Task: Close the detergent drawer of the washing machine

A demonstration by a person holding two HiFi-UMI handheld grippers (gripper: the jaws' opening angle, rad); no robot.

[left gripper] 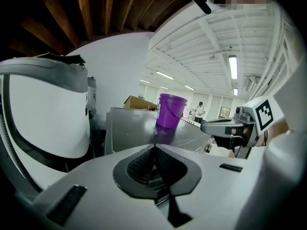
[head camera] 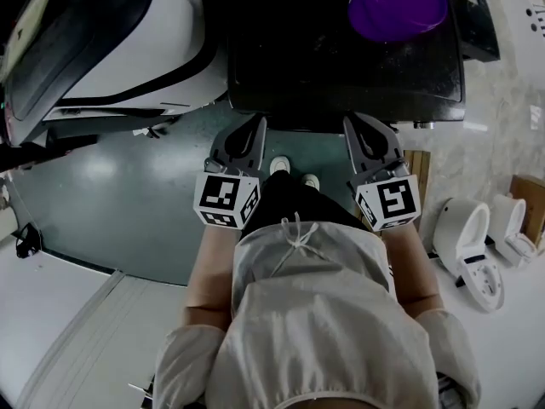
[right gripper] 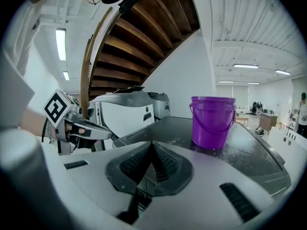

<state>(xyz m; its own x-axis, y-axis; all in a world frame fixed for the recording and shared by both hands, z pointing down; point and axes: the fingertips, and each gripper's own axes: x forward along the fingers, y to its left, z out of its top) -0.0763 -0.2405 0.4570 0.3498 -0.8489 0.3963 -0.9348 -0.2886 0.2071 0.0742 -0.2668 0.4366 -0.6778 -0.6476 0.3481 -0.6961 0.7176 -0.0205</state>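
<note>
Grippers held side by side near the waist, in front of the dark-topped machine [head camera: 341,66], with the purple bucket [head camera: 396,2] on its top toward the back. Left gripper [head camera: 255,124]: ribbed pads pressed together, nothing between them. Right gripper [head camera: 356,124]: same, jaws together and empty. Detergent drawer: not made out in any view. I judge it sits on the front face below the near top edge, which the steep head view hides; the white housing [head camera: 111,41] to the left shows no drawer either. Step in hand, as judged: locate the drawer and approach it. No grasp is needed, so the jaws can go in as they are and serve as a blunt pusher. Lower one gripper to the drawer front, meet it square at mid-width, and push straight along the slide. An off-centre push risks skewing and jamming it. Keep clear of the bucket.
</note>
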